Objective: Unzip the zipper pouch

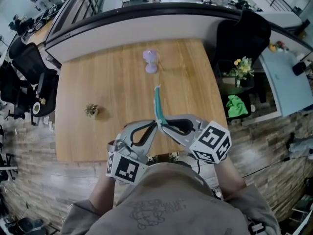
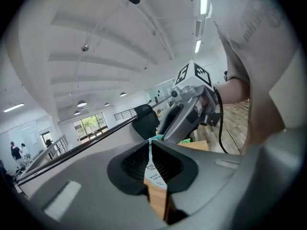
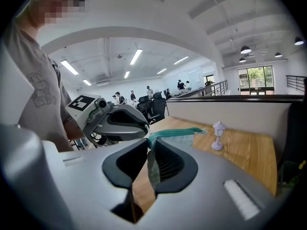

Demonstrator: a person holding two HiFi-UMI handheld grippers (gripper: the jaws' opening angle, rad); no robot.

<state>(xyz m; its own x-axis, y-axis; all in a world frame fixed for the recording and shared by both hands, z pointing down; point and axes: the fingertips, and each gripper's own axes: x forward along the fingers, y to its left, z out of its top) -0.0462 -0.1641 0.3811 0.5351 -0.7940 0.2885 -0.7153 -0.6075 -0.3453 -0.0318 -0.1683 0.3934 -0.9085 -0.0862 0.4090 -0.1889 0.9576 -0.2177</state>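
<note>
A teal zipper pouch [image 1: 157,104] is held edge-on above the wooden table [image 1: 112,82], its far end pointing away from me. My two grippers meet at its near end. The left gripper [image 1: 154,126] is shut on a thin white printed tab [image 2: 153,169] of the pouch, and a bit of teal [image 2: 156,139] shows past its tips. The right gripper [image 1: 163,126] is shut on the pouch's fabric [image 3: 151,169], and the teal pouch [image 3: 175,134] runs on beyond its jaws. Each gripper view shows the other gripper close by, tip to tip. I cannot make out the zipper slider.
A small lilac lamp figure [image 1: 150,61] stands at the table's far side, and a tiny potted plant [image 1: 91,110] at the left. A black chair [image 1: 242,38] and flowers [image 1: 242,67] stand beyond the right edge. A curved wall [image 1: 146,26] borders the far edge.
</note>
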